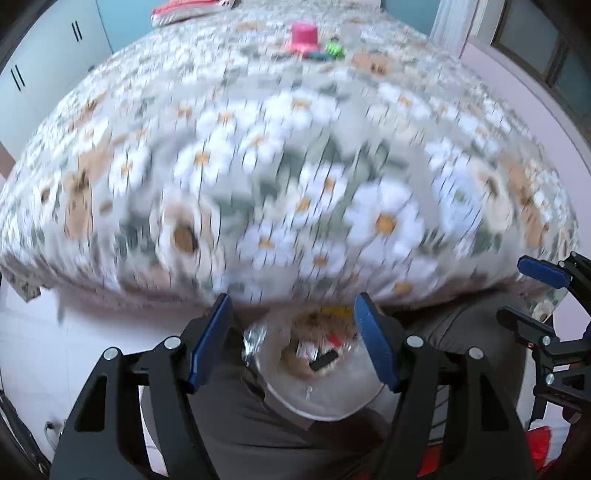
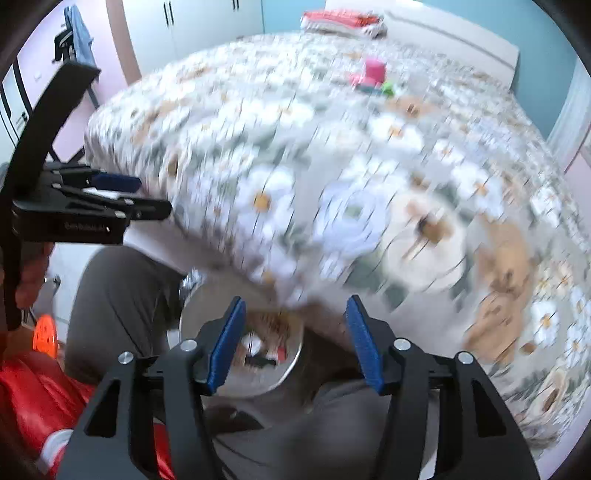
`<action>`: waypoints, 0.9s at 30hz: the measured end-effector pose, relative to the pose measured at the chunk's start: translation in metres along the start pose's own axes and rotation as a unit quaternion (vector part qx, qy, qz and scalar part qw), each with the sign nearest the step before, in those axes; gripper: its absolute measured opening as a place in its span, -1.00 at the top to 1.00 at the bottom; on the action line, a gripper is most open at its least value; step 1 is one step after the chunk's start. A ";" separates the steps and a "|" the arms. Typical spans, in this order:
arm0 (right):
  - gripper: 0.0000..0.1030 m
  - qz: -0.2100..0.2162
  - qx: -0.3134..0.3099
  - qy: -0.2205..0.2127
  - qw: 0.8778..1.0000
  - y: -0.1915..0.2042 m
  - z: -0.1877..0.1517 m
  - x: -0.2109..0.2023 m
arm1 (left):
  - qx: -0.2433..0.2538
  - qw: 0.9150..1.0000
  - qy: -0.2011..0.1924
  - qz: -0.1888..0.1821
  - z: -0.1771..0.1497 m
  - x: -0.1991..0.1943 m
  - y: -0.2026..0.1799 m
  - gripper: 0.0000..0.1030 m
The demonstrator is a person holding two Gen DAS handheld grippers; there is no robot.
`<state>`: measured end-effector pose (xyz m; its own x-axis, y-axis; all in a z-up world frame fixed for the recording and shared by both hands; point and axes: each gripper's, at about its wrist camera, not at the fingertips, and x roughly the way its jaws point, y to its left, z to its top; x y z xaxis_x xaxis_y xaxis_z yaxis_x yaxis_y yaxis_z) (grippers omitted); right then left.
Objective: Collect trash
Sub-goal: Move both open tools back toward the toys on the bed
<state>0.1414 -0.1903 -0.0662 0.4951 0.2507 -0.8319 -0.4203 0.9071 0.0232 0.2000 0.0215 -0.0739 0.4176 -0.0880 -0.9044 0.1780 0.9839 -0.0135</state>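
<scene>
A clear plastic bag [image 1: 325, 387] with scraps of trash inside rests on a lap in grey trousers, below the bed's edge; it also shows in the right wrist view [image 2: 243, 354]. My left gripper [image 1: 291, 343] is open and empty, its blue pads either side of the bag. My right gripper [image 2: 293, 341] is open and empty just above the bag. Far across the flowered bedspread [image 1: 295, 166] lie a pink item [image 1: 303, 37] and a green item [image 1: 335, 48], also in the right wrist view as the pink item [image 2: 373, 72] and the green item [image 2: 388, 88]. Both views are blurred.
A folded red and white cloth [image 2: 343, 22] lies at the bed's head. White cupboards [image 2: 192, 26] stand beyond the bed. Something red [image 2: 33, 398] and an orange disc [image 2: 46, 334] lie on the floor by the legs. Each gripper shows in the other's view: the right gripper [image 1: 546, 306], the left gripper [image 2: 122, 195].
</scene>
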 end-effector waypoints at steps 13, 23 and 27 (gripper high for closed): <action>-0.42 -0.031 0.040 -0.103 0.993 -0.064 0.092 -0.038 | 0.005 0.998 -0.057 -0.002 0.123 -0.014 -0.025 -0.46; -0.46 -0.038 0.076 -0.139 0.987 -0.117 0.169 -0.020 | -0.027 0.997 -0.067 -0.013 0.230 0.007 -0.022 -0.49; -0.47 -0.039 0.089 -0.141 0.985 -0.135 0.198 -0.001 | -0.049 0.996 -0.066 -0.015 0.264 0.021 -0.014 -0.49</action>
<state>0.3484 -0.2457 0.0413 0.7223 0.2388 -0.6490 -0.2456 0.9659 0.0821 0.4415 -0.0354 0.0195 0.5280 -0.1317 -0.8389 0.1070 0.9903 -0.0881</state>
